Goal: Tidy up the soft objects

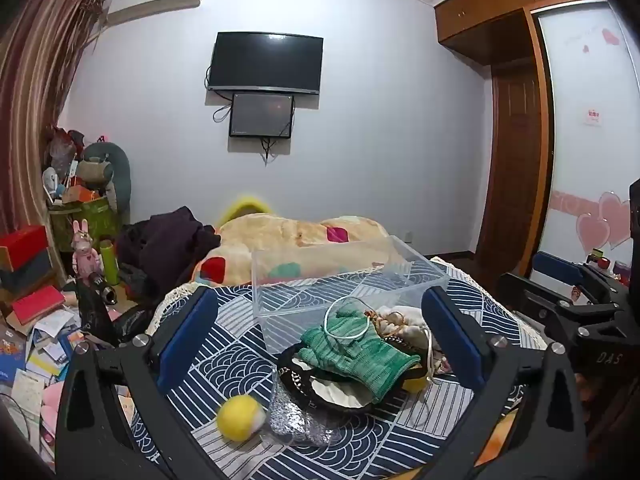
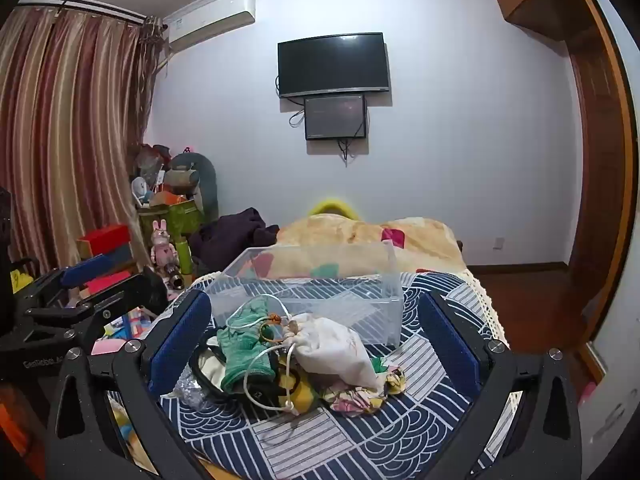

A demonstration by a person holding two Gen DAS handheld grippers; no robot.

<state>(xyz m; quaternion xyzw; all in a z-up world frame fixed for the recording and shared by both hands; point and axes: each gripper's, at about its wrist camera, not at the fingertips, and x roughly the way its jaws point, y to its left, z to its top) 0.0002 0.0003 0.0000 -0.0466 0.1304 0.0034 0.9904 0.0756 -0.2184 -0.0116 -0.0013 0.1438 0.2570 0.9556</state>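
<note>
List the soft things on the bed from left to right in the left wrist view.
Yellow pom-pom ball → silver glittery pouch → green knitted gloves → white drawstring bag. The clear plastic bin stands behind them, empty.

So there's a bin (image 2: 320,280) on the bed (image 2: 360,432), with the pile right in front of it: glove (image 2: 240,352) left, pouch (image 2: 336,350) right, touching. A ball (image 1: 239,418) sits left of the pile, blanket (image 2: 360,236) behind the bin.
</note>
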